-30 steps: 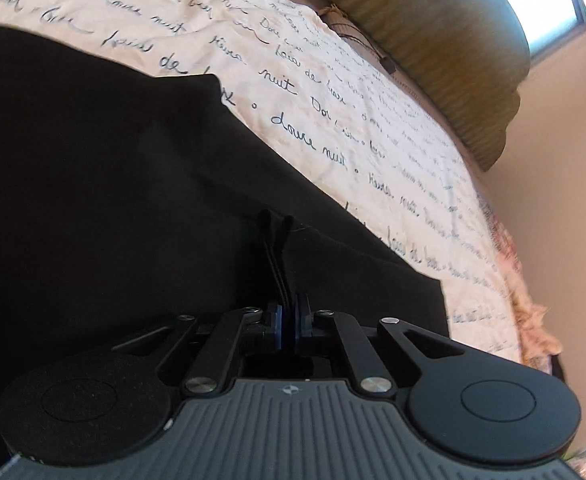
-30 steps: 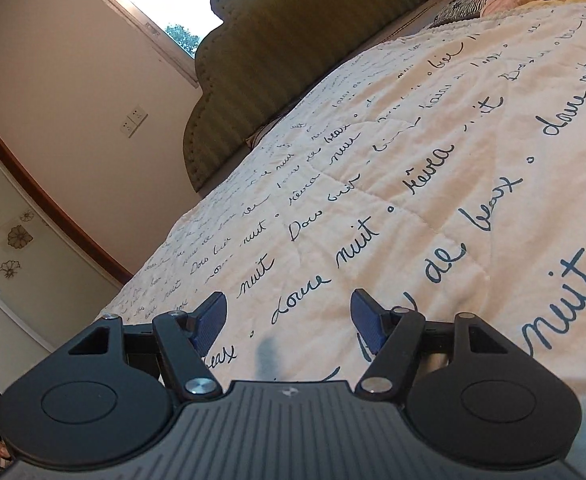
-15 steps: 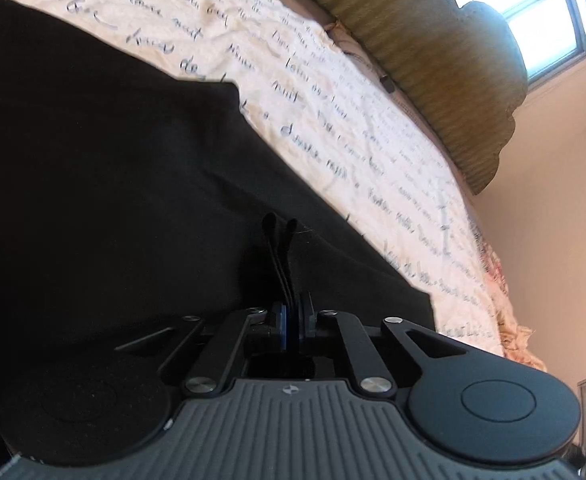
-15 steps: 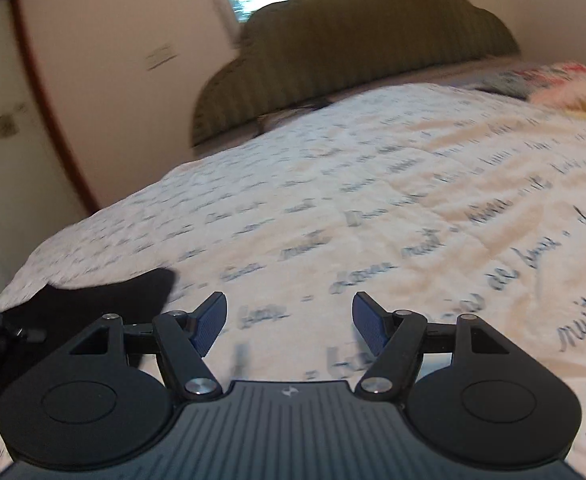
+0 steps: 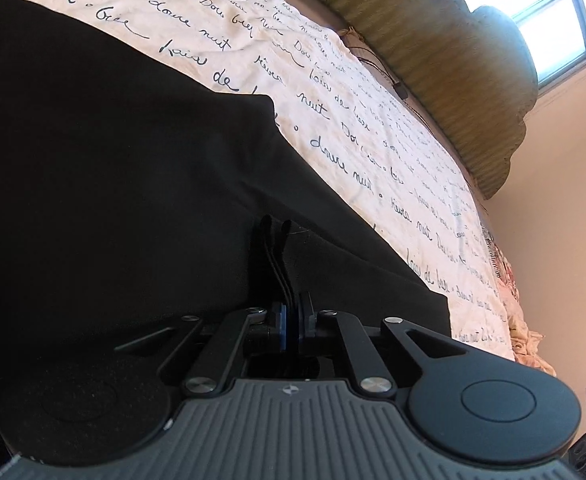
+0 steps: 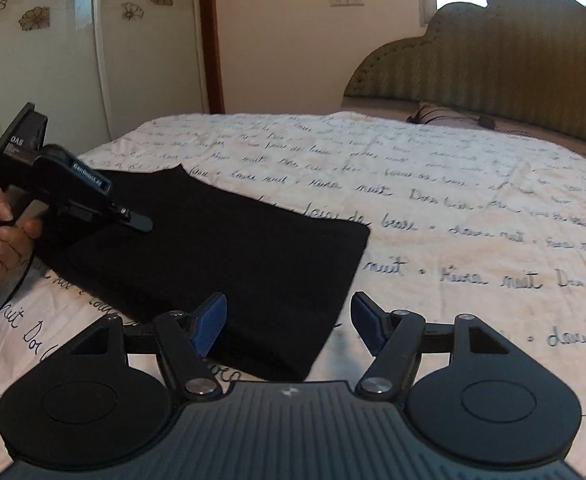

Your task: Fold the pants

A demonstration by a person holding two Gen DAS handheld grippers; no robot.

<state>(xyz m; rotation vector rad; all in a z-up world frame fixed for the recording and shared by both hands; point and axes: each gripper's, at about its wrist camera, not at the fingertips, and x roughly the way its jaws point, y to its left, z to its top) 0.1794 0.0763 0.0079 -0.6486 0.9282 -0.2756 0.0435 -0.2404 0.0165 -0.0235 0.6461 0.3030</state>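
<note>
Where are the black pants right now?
In the right wrist view, the black pants lie folded on the script-printed bedspread, left of centre, between the left gripper and the open right gripper.

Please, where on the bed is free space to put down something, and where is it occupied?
Free: the wide stretch of the script-printed bedspread between the black pants and the green headboard, and the part right of the pants. Crowded: the near-left side, where the pants lie with the left gripper over them and the open right gripper at their near corner.
</note>
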